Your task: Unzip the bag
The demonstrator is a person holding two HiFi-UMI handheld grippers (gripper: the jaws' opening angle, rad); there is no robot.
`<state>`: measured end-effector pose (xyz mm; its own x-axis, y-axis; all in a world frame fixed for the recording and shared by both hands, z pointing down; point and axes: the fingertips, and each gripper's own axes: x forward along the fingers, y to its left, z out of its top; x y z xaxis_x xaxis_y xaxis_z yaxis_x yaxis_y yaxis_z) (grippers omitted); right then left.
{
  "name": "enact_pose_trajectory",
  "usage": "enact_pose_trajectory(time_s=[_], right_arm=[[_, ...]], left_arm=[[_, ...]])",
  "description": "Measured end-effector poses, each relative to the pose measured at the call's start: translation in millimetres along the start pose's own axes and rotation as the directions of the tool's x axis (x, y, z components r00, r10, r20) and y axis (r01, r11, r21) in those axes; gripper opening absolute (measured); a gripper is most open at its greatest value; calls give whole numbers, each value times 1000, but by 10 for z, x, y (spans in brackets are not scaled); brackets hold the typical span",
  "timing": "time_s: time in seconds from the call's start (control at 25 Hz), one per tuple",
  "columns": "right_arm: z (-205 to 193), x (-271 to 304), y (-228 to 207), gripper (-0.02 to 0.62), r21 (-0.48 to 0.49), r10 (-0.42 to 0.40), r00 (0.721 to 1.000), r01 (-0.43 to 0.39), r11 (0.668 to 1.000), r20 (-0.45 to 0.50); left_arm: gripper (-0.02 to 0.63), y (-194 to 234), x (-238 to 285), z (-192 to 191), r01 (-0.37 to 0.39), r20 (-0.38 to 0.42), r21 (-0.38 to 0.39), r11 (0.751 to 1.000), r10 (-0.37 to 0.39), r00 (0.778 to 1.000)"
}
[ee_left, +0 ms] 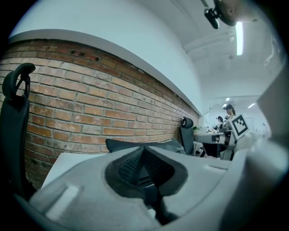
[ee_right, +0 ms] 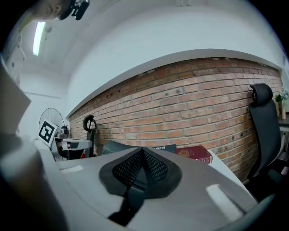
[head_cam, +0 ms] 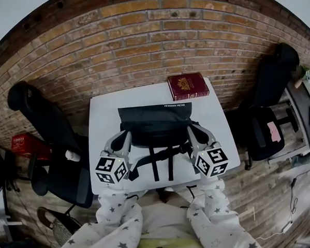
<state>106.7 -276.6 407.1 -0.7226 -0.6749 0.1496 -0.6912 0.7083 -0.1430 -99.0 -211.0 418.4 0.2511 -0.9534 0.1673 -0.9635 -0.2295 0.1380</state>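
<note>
Two star-print sleeves [head_cam: 114, 212] sit lowest in the head view, one behind each gripper. Left gripper [head_cam: 127, 137] and right gripper [head_cam: 192, 132] both have jaws together, each pinched on black webbing at its side of the one black bag [head_cam: 155, 123]. Bag lies mid white table [head_cam: 106, 113]. One red book [head_cam: 187, 86] lies at the far edge. Two black chairs: one left [head_cam: 41, 120], one right [head_cam: 271, 75].

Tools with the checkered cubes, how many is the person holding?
2. The left tool is at the left side of the black bag on the table. The right tool is at its right side. No other tool shows.
</note>
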Motion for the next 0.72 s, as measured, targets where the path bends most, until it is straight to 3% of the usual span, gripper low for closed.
enact_pose_trajectory(time_s=[0.32,0.72], right_arm=[[420,26,118,9,12,24,995,-25,1000,97],[593,32,1,8,47,-23,986,16,999,165]], left_arm=[[-2,74,-47,295,-8,34,8,1000,8,999],[-2,214,-27,490,-31,73,18,999,30,997]])
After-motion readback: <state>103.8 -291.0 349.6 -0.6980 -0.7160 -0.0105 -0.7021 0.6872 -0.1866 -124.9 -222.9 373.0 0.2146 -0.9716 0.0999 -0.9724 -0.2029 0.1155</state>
